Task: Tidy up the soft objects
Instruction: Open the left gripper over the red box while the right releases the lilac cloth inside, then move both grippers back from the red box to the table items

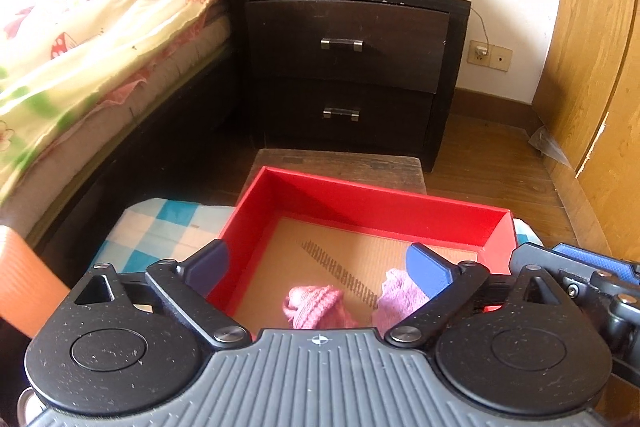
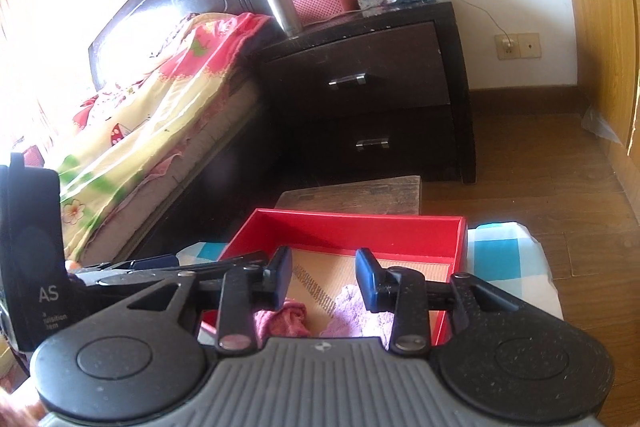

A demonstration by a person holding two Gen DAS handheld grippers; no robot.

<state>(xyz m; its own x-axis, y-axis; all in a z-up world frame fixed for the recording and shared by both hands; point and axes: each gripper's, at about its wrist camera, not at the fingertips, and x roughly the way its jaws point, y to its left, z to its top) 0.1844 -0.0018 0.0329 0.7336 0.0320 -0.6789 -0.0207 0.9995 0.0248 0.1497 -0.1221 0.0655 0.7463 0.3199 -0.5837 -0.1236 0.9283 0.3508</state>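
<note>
Beside one bed, one red box (image 1: 360,203) holds two knitted pieces (image 1: 316,311); left tongs (image 1: 320,267) wide, right tongs (image 2: 324,277) narrow, both empty.

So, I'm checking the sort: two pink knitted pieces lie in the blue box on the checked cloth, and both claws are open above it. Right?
One thing is off: the box is red, not blue, as the left wrist view shows. The two pink knitted pieces do lie in it on the checked cloth, with the left claw and right claw open.

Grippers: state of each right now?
Left gripper: open wide, holding nothing; pink cloth lies in the red box below.
Right gripper: open, holding nothing.
</note>
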